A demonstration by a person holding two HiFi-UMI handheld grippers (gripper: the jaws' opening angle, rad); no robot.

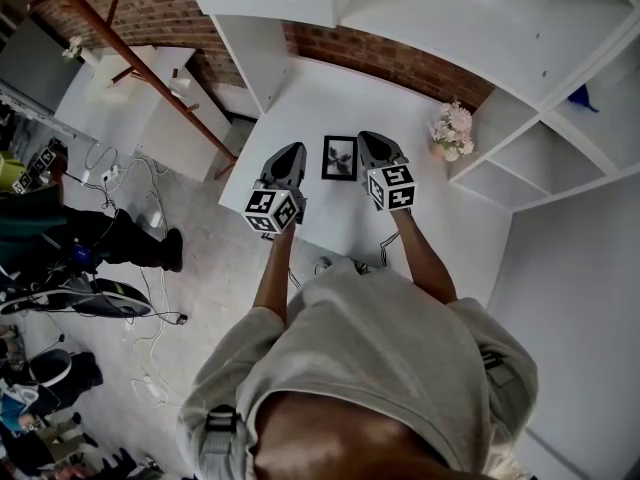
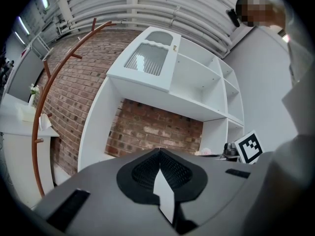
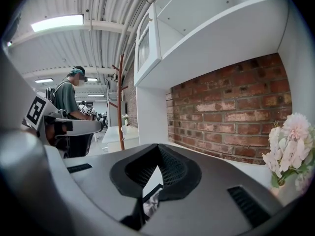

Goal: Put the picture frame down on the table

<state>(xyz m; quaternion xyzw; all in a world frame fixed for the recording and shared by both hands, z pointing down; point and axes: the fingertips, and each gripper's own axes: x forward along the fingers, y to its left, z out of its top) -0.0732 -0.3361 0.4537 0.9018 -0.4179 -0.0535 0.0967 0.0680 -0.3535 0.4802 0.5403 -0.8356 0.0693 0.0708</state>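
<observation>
A small black picture frame (image 1: 339, 157) with a dark photo lies flat on the white table (image 1: 300, 93), between my two grippers. My left gripper (image 1: 289, 152) hovers just left of it, jaws shut and holding nothing. Just right of the frame, my right gripper (image 1: 369, 140) is also shut and empty. In the left gripper view the jaws (image 2: 160, 151) meet at the tip, with only white table in the slit below. The right gripper view shows the closed jaws (image 3: 158, 146) and a corner of the frame (image 3: 150, 202) through the slit beneath them.
A vase of pale flowers (image 1: 452, 131) stands at the table's right, by the brick wall. White shelves (image 1: 520, 28) overhang the back and right side. A brown coat rack (image 1: 130, 53) leans at the left. Cables and bags (image 1: 120, 183) litter the floor.
</observation>
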